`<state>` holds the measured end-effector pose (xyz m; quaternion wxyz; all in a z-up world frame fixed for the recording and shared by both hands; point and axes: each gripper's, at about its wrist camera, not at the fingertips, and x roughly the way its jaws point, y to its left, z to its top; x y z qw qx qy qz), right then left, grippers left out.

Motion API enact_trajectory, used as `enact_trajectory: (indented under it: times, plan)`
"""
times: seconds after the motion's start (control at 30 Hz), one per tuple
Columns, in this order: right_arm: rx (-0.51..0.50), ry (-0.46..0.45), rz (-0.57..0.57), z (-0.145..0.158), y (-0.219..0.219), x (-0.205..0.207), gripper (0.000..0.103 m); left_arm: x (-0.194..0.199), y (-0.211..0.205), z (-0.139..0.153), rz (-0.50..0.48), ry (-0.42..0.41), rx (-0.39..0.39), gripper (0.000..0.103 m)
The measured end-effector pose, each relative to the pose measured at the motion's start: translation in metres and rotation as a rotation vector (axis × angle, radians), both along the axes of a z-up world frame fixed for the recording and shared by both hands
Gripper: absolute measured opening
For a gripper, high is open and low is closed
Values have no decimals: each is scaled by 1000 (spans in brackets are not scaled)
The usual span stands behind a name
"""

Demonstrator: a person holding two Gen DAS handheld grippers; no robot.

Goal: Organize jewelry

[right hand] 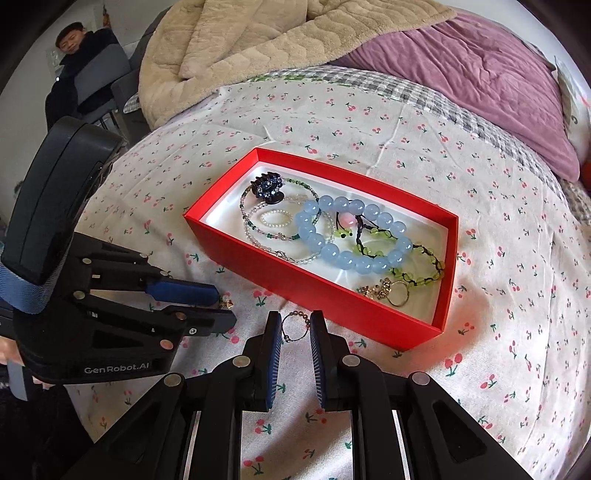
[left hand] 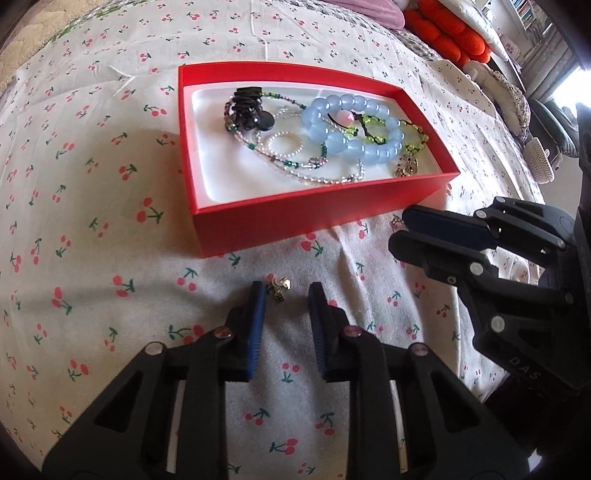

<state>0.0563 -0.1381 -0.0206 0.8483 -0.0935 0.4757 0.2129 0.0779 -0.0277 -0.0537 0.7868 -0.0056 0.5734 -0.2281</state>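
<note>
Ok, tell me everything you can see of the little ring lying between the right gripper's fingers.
The small ring is a thin dark wire loop with a short run of tiny beads along its far side. It lies flat on the cherry-print bedsheet, just outside the near wall of the red box, apart from it. It sits between the open fingertips of the right gripper; whether the near-left pad touches it is unclear. It isn't lifted.

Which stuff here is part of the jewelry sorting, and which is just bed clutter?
Job: red box, blue bead bracelet, black hair claw, small earring, beaded ring.
Clutter: beige blanket, purple quilt, orange cushion.
</note>
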Motion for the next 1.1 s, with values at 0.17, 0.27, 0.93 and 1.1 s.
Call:
enact_trajectory:
  times: [0.17,0.27,0.93,1.1]
  plan:
    - [-1,1,-8,1,-5,0,16,2,-4,-3,11,-10,31,9]
    - [-4,7,-18,1,-8,0,16,1,-5,-3,10,-16,40,8]
    - [53,-32,-81,36,-21,-7,16,-11,18,56,57,-129,-75,7]
    - [87,-37,-115,46,-27,-1,16,0,17,70,78,-166,-104,7]
